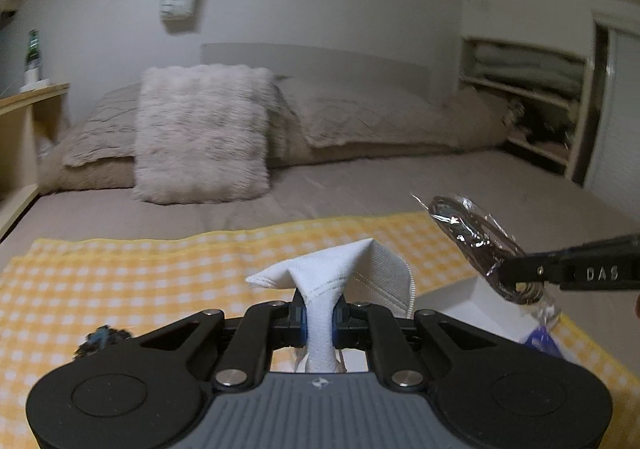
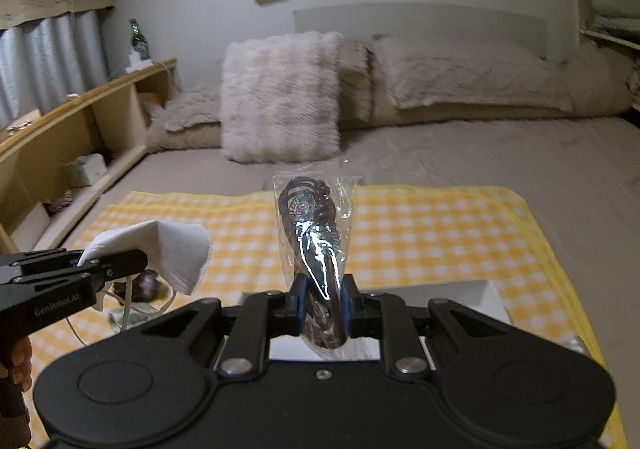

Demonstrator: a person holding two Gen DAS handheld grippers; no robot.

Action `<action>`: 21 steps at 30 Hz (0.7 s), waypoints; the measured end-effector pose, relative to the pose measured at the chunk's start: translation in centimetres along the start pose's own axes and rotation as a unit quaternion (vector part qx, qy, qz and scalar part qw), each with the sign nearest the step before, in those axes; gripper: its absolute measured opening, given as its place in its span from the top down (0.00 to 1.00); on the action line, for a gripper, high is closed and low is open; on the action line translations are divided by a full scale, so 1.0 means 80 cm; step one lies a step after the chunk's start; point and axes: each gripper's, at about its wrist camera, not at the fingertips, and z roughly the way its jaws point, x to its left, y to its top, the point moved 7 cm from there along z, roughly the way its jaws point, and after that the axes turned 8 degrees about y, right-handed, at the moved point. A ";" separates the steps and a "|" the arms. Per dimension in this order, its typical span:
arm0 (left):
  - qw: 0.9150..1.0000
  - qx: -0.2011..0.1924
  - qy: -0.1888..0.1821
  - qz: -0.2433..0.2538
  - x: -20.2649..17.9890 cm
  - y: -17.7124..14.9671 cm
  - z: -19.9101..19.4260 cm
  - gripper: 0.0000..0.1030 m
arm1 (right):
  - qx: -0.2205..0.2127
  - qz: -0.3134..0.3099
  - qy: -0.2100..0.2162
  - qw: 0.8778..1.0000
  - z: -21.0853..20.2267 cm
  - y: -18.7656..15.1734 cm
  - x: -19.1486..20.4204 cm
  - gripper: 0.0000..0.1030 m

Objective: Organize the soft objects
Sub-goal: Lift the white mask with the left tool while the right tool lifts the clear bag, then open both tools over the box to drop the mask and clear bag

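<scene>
Both grippers are loaded and held above the yellow checked cloth [image 2: 440, 233] on the bed. We see the left gripper [image 1: 319, 319] pinched tight on a white face mask [image 1: 360, 269], blue pads squeezing its gathered middle, the mask fanning up and forward past the fingertips with an ear loop hanging at its right edge. The right gripper [image 2: 323, 305] is clamped on a clear plastic packet of dark cord [image 2: 314, 233], long axis running straight out along the fingers, top end tipped away toward the fluffy pillow [image 2: 280, 97]. The relation that matters: a white box [image 2: 476, 299] lies on the cloth directly under and just beyond the right gripper, and low to the right of the left one, where only its corner [image 1: 488, 305] shows. So we judge the right hand is nearer to it and the packet could drop in with a short descent; the mask would need to travel rightward, crossing under the other tool. Small dark items [image 2: 146, 285] lie on the cloth near the left gripper, too blurred to name.
</scene>
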 end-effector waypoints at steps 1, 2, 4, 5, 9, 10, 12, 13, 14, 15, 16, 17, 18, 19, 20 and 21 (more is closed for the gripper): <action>1.000 0.003 -0.003 0.011 -0.008 -0.002 0.007 0.90 | 0.004 0.003 -0.003 1.000 0.001 -0.002 -0.005 0.83; 1.000 0.007 -0.004 0.022 -0.015 -0.004 0.015 0.89 | 0.009 0.008 -0.008 1.000 0.003 -0.005 -0.012 0.83; 0.999 0.020 -0.010 0.039 -0.028 -0.011 0.030 0.89 | 0.017 0.013 -0.016 1.000 0.006 -0.010 -0.022 0.82; 0.999 0.025 -0.013 0.046 -0.034 -0.015 0.037 0.89 | 0.021 0.017 -0.020 0.999 0.008 -0.013 -0.028 0.82; 0.996 0.042 -0.028 0.069 -0.056 -0.025 0.063 0.89 | 0.041 0.035 -0.038 0.998 0.014 -0.028 -0.054 0.82; 0.995 0.046 -0.031 0.077 -0.061 -0.028 0.069 0.89 | 0.046 0.039 -0.042 0.997 0.017 -0.030 -0.060 0.82; 0.993 0.057 -0.037 0.097 -0.072 -0.036 0.084 0.89 | 0.056 0.046 -0.048 0.996 0.023 -0.036 -0.070 0.82; 0.991 0.065 -0.038 0.107 -0.076 -0.041 0.092 0.89 | 0.063 0.050 -0.050 0.996 0.027 -0.040 -0.075 0.82; 0.990 0.074 -0.038 0.117 -0.080 -0.047 0.099 0.89 | 0.068 0.055 -0.051 0.995 0.030 -0.043 -0.078 0.82; 0.988 0.082 -0.036 0.127 -0.083 -0.053 0.107 0.89 | 0.075 0.060 -0.051 0.994 0.034 -0.047 -0.081 0.82; 0.986 0.090 -0.033 0.136 -0.085 -0.059 0.115 0.89 | 0.081 0.065 -0.052 0.993 0.038 -0.050 -0.083 0.82; 0.985 0.095 -0.030 0.141 -0.083 -0.064 0.120 0.87 | 0.086 0.069 -0.052 0.993 0.041 -0.054 -0.085 0.82; 0.984 0.101 -0.030 0.144 -0.083 -0.069 0.127 0.86 | 0.092 0.072 -0.052 0.992 0.046 -0.058 -0.087 0.82; 0.984 0.105 -0.030 0.144 -0.082 -0.072 0.131 0.83 | 0.097 0.075 -0.052 0.991 0.049 -0.061 -0.088 0.82; 0.983 0.109 -0.033 0.142 -0.081 -0.075 0.135 0.79 | 0.102 0.077 -0.052 0.991 0.053 -0.063 -0.089 0.82; 0.983 0.110 -0.035 0.142 -0.081 -0.077 0.138 0.68 | 0.108 0.076 -0.052 0.990 0.058 -0.066 -0.089 0.82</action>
